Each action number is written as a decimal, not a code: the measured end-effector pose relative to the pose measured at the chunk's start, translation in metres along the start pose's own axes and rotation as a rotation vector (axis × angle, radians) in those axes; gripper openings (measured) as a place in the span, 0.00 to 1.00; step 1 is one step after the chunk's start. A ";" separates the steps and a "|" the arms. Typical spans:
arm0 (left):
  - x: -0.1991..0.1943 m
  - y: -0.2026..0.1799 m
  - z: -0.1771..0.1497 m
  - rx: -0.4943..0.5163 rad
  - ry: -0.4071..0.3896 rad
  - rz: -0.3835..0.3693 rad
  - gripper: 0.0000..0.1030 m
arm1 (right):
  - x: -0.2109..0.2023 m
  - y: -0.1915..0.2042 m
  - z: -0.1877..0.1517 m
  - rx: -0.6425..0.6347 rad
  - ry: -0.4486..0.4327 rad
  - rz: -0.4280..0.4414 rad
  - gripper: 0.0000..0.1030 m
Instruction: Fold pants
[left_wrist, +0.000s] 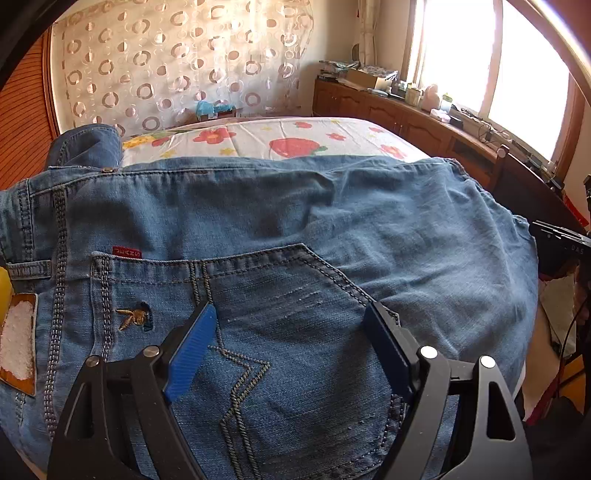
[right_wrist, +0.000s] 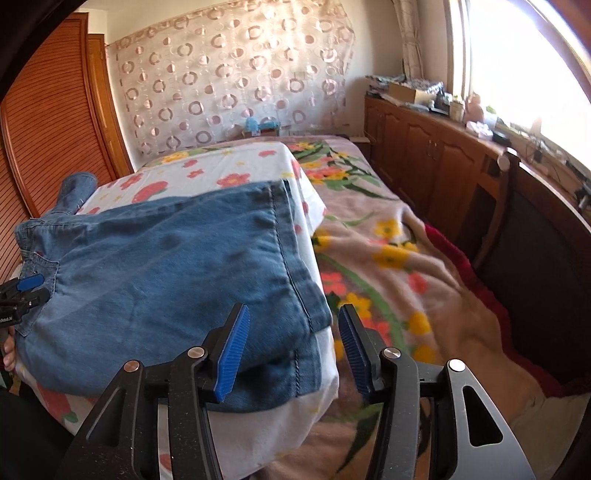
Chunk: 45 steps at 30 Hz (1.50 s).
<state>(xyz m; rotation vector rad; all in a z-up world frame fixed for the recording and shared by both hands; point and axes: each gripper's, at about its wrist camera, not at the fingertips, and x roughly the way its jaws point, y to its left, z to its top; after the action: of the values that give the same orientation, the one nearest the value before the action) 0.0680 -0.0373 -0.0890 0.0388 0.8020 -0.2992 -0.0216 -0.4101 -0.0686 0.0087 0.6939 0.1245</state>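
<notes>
I am looking into a bedroom in someone's home. A bed (right_wrist: 388, 236) spread with a flowered blanket (right_wrist: 369, 266) fills the middle, and a flowered sheet (left_wrist: 295, 138) lies over part of it. Behind it hangs a curtain (right_wrist: 236, 81) patterned with rings. A slatted wooden wardrobe door (right_wrist: 55, 122) stands on one side, and low wooden cabinets (right_wrist: 424, 147), cluttered with small household things, run under a bright window (right_wrist: 524, 59).

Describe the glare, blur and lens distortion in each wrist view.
Left wrist view: the window is blown out white, the bed edge bows from fisheye, and the jeans are sharp. Right wrist view: the window glares white, the floral blanket looks smeared, and the wardrobe curves.
</notes>
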 end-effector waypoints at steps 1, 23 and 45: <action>0.001 0.000 -0.001 0.001 -0.001 -0.002 0.82 | 0.000 0.000 0.001 0.007 0.007 0.002 0.51; -0.006 0.003 -0.002 0.006 -0.013 -0.015 0.84 | 0.003 -0.011 0.008 0.105 0.054 0.109 0.35; -0.052 0.045 0.010 -0.074 -0.123 0.073 0.84 | -0.056 0.114 0.078 -0.208 -0.139 0.435 0.07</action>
<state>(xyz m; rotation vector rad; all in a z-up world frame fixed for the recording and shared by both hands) 0.0538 0.0172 -0.0481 -0.0196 0.6875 -0.2010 -0.0274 -0.3007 0.0328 -0.0314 0.5287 0.6082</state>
